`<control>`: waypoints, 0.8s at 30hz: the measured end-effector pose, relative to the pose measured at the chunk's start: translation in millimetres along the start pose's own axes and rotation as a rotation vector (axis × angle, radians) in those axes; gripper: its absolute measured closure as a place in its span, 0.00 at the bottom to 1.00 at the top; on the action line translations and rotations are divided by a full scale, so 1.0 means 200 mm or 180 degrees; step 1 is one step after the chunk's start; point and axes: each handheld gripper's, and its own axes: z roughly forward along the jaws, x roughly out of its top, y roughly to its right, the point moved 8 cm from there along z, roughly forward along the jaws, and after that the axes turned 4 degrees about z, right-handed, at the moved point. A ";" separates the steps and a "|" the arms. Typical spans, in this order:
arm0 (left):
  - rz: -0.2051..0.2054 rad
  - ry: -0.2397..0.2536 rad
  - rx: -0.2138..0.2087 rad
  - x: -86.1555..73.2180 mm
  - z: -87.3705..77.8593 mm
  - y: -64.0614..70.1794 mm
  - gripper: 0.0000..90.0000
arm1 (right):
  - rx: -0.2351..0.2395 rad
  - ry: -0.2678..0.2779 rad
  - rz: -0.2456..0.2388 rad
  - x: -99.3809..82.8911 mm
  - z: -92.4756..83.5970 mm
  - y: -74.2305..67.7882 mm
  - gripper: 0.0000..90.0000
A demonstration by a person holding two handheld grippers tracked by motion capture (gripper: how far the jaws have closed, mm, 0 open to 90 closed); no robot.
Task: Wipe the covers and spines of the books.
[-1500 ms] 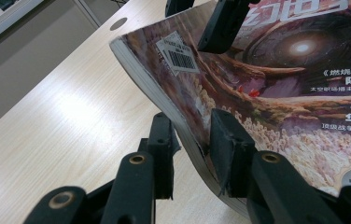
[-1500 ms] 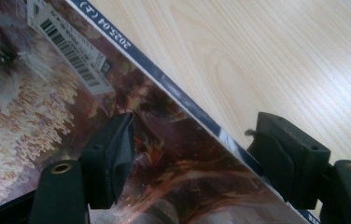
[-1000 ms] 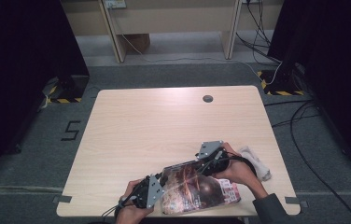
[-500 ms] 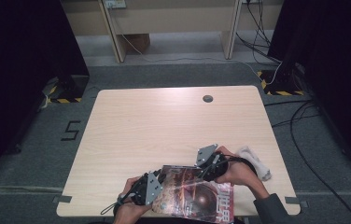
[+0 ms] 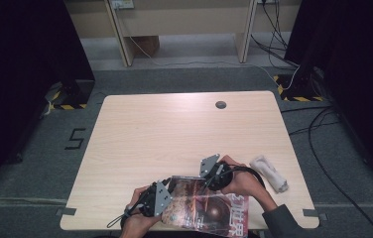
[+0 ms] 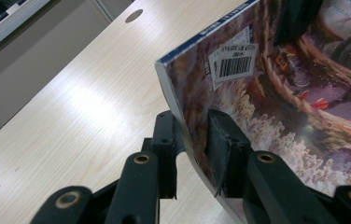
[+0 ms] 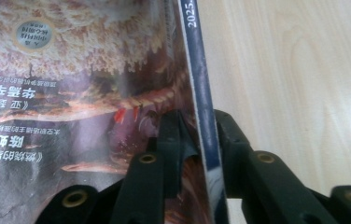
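- Two grippers are clamping one magazine [image 5: 209, 210] at the near edge of the desk [image 5: 174, 134], toward its near right corner.
- Left gripper [image 5: 160, 197] is pinching the magazine's left edge; in the left gripper view both black jaws are pressing on the glossy cover [image 6: 276, 98] just below the barcode sticker [image 6: 232, 65], and the cover is bending between them.
- Left hand [image 5: 137, 213] is coming in over the near edge, wrapped round the gripper body, the gripper lying nearly level and pointing right.
- Right gripper [image 5: 210, 174] is gripping the far edge of the magazine; its jaws have just been closing, and in the right gripper view they are squeezing the dark blue spine [image 7: 200, 93] with the cover's printed side on the left of the jaws.
- Right hand [image 5: 239, 181] is reaching from the near right corner, forearm angled inward, the gripper's grey plate facing up.
- One rolled white cloth [image 5: 270, 172] is lying on the desk just right of the right hand, apart from the magazine.
- One dark round hole [image 5: 220, 104] is sitting near the far edge.
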 end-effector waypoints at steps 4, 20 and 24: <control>-0.0160 -0.0022 -0.0024 -0.01 0.01 -0.01 0.70 | -0.0089 0.0006 -0.0030 0.03 -0.02 -0.02 0.90; -0.0943 -0.0151 -0.0136 -0.06 -0.04 -0.06 0.38 | -0.0146 -0.0045 0.0156 0.00 -0.06 0.01 0.92; -0.1047 -0.0245 -0.0276 -0.08 -0.05 -0.02 0.34 | -0.0206 -0.0055 0.0140 0.01 -0.08 0.03 0.93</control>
